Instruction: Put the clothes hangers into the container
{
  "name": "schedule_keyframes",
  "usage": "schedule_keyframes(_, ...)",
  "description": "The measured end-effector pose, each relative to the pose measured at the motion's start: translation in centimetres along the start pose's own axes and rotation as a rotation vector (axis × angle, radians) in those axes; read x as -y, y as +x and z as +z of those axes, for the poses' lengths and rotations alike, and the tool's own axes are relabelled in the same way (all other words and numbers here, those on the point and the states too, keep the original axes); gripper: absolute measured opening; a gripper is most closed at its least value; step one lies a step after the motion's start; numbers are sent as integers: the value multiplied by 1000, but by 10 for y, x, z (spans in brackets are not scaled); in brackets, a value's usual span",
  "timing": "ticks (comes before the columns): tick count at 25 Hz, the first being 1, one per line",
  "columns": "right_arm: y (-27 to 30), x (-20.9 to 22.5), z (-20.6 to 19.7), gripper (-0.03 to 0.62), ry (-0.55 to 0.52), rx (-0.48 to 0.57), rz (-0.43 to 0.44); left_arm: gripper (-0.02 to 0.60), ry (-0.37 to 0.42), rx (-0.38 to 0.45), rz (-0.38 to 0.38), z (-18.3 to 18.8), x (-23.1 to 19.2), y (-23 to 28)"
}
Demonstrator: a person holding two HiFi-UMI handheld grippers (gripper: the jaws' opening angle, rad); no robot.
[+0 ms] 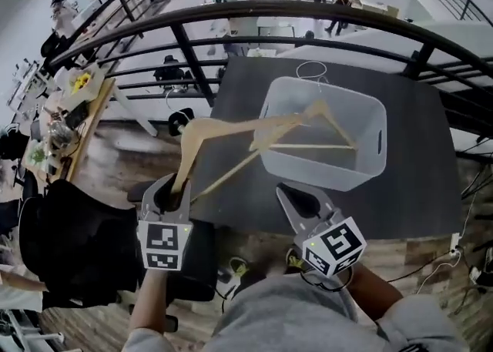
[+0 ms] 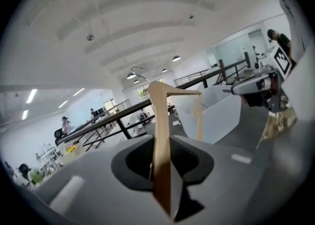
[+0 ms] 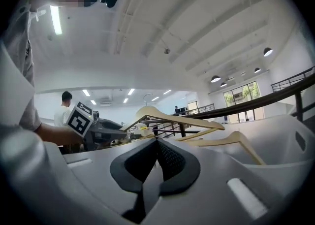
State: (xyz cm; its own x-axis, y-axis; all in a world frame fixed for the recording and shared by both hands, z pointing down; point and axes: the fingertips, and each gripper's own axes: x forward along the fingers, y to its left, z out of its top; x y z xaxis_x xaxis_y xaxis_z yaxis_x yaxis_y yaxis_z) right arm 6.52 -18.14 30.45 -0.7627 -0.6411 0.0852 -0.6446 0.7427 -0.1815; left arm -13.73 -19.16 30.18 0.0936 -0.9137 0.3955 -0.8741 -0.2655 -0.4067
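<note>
My left gripper [image 1: 176,189] [image 2: 162,170] is shut on the end of one arm of a wooden hanger [image 1: 231,123] [image 2: 160,120]. The hanger is lifted, and its far arm reaches over the near left rim of the translucent white container [image 1: 308,173] [image 2: 216,118]. A second wooden hanger [image 1: 339,131] [image 3: 246,145] lies inside the container, and a wire hook [image 1: 312,72] shows at the far rim. My right gripper [image 1: 296,198] [image 3: 156,157] hovers just before the container's near wall, shut with nothing in it.
The container stands on a dark grey table [image 1: 246,88]. A black curved railing [image 1: 231,15] runs behind the table, with a lower floor beyond it. A black chair [image 1: 77,243] is at the left, and cables [image 1: 462,258] lie on the wooden floor at the right.
</note>
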Motion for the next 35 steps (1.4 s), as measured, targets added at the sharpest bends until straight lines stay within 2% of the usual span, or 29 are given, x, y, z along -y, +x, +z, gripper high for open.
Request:
schedule_keyframes(5, -59, 51, 7, 0, 6, 35, -125, 94, 201, 14, -159, 70, 80, 70)
schedule_keyframes(8, -93, 78, 6, 0, 11, 48, -182, 95, 273, 7, -227, 102, 120, 108)
schedule_keyframes(11, -109, 91, 3, 0, 21, 54, -231, 95, 343, -16, -273, 117, 134, 136)
schedule_keyframes(13, -123, 101, 0, 0, 29, 57, -264, 95, 426, -42, -304, 122, 147, 152)
schedule_keyframes(16, -163, 137, -3, 0, 43, 65, -314, 95, 549, -93, -348, 135, 192, 175)
schedule_keyframes(18, -184, 159, -3, 0, 52, 73, -350, 95, 602, -122, -369, 139, 217, 188)
schedule_keyframes(24, -208, 172, -8, 0, 61, 75, -423, 95, 680, -169, -430, 128, 259, 210)
schedule_keyframes(26, -211, 174, -9, 0, 64, 76, -440, 94, 683, -179, -449, 125, 268, 219)
schedule_keyframes(29, -209, 171, -10, 0, 70, 79, -458, 95, 673, -185, -432, 121, 264, 233)
schedule_keyframes(33, -207, 166, -8, 0, 64, 79, -466, 101, 728, -169, -395, 123, 258, 237)
schedule_keyframes(34, -207, 166, -7, 0, 61, 79, -467, 118, 731, -161, -393, 124, 258, 237)
schedule_keyframes(35, -207, 166, -7, 0, 58, 80, -468, 181, 720, -149, -394, 127, 258, 237)
